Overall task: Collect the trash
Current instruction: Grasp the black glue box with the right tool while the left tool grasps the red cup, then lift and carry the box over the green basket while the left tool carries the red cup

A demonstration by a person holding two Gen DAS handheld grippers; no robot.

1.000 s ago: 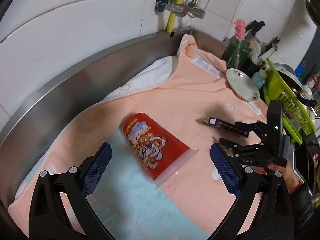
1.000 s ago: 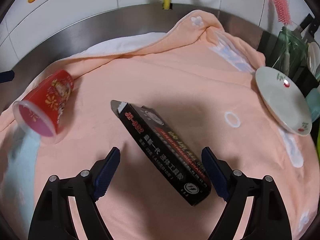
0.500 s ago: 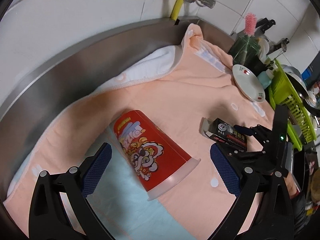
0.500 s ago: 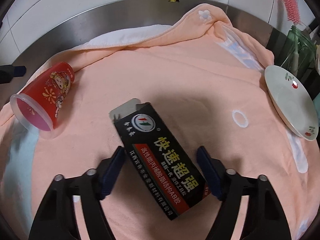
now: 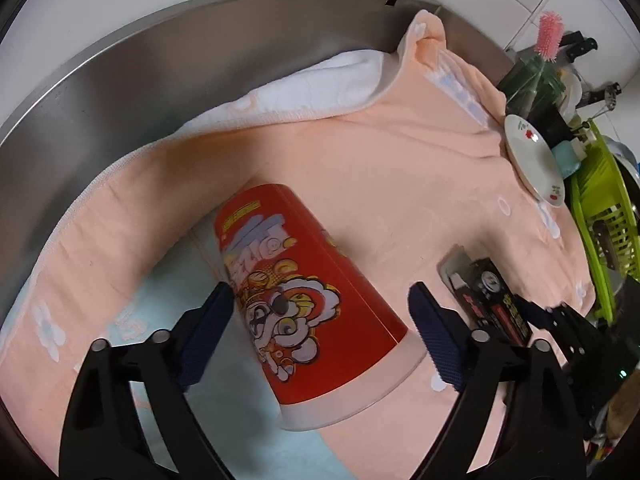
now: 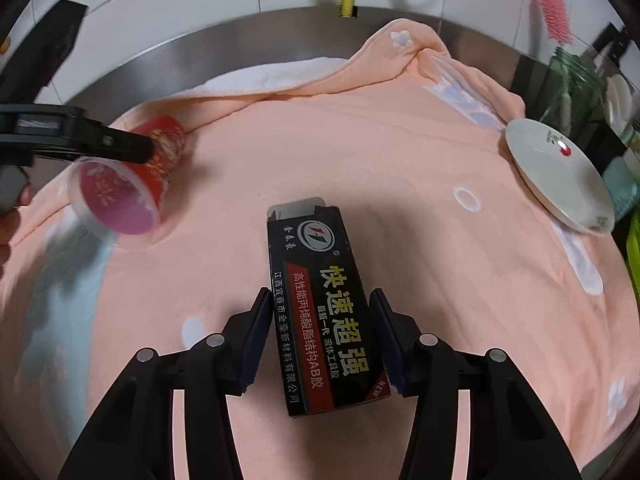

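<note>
A big peach towel [image 6: 360,152] covers the steel counter [image 5: 168,52], with a white fold at the back and a pale blue patch at the left. White tiles rise behind it. At the right edge a white plate [image 6: 560,176] with a small red flower leans at the towel's edge, and a green basket [image 5: 600,216] stands just past it, so that side is crowded. The middle of the towel is open.

A red paper cup [image 5: 304,300] lies on its side on the towel, its wide mouth turned toward the camera. It shows a cartoon lion face and big pale letters that are too bent to read. The left gripper [image 5: 320,332] has a blue pad on each side of the cup. Its jaws have just been closing, but the pads look just shy of the cup's wall, so it is not squeezing.

A smaller black box [image 6: 324,304] lies near the cup, with an end flap open. It has yellow Chinese writing, "AB" in the red band and "NEW" on one corner. The right gripper [image 6: 320,344] sits around the box's near half. Its jaws have just been closing, and both pads now touch the box's sides, gripping it.
</note>
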